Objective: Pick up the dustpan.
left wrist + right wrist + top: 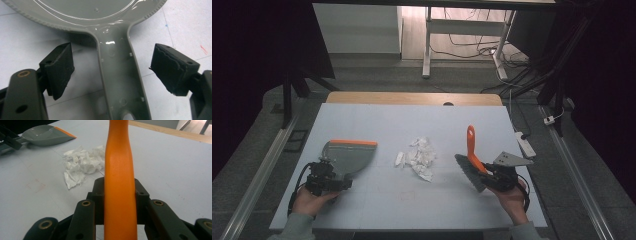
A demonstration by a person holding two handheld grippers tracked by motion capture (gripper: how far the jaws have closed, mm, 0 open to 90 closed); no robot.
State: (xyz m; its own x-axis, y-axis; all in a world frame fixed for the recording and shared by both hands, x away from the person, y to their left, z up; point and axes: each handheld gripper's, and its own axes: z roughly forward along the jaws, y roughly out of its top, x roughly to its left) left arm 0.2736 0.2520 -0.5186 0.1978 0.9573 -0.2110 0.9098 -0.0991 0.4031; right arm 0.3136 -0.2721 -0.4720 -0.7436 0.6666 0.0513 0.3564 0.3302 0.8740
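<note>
A grey dustpan (348,156) with an orange lip lies flat at the left of the white table (412,120). My left gripper (339,179) is open behind it. In the left gripper view the pan's handle (120,75) runs between the jaws of that gripper (112,60), and neither pad touches it. At the right, my right gripper (492,172) is shut on the orange handle of a brush (471,145), whose grey bristles (468,172) rest on the table. The handle (118,150) rises straight out of the closed jaws. Crumpled white paper scraps (419,157) lie between pan and brush.
A wooden strip (412,98) borders the table's far edge. On the floor to the right lie a white power strip (524,144) and cables. A white desk frame (428,45) stands beyond the table. The paper scraps (82,162) and dustpan (46,135) lie left of the brush handle.
</note>
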